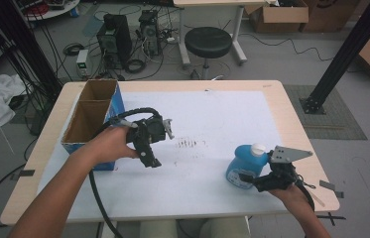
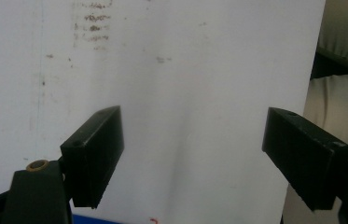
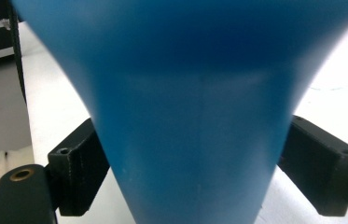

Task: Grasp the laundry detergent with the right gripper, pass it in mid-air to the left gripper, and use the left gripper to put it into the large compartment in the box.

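Currently our right gripper [image 1: 252, 179], lower right of frame, clamps the blue bottle [image 1: 244, 166]; left gripper [image 1: 160, 144], mid-frame, hovers with jaws wide

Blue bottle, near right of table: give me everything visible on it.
The blue bottle is translucent blue plastic with a white cap and rounded shoulders. In the high view it stands on the white sheet near the table's right front corner, tilted a little, cap up. The right gripper has a black jaw on each flank of its body; in the right gripper view both jaws sit against its sides. No label can be seen, and its fill level cannot be told.
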The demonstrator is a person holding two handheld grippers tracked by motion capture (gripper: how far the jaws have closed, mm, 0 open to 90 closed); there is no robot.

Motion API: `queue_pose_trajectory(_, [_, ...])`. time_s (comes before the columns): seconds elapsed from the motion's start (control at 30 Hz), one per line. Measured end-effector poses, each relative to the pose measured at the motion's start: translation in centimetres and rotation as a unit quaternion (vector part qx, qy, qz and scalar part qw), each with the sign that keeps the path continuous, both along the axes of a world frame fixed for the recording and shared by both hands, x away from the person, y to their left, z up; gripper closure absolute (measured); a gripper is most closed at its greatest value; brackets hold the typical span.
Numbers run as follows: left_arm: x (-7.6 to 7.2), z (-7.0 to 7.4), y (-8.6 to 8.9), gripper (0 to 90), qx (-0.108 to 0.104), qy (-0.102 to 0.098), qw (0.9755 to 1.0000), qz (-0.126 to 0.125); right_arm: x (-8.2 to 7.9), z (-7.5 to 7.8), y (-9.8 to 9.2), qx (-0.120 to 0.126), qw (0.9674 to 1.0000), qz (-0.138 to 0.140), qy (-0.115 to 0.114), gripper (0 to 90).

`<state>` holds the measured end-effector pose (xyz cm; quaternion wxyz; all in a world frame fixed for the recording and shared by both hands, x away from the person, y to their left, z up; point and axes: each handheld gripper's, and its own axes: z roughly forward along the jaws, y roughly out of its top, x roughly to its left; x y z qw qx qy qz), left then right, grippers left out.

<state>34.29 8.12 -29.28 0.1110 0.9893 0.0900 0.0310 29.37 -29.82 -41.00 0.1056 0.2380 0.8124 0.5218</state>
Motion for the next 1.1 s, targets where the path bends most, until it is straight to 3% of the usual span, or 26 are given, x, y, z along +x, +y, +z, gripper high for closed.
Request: queue_pose_trajectory(1.1, [0.04, 0.03, 0.04, 21.5, 0.003, -0.001, 1.0, -0.003, -0.17, -0.19, -0.02, 0.018, 0.9998, -0.008, -0.01, 29.3])
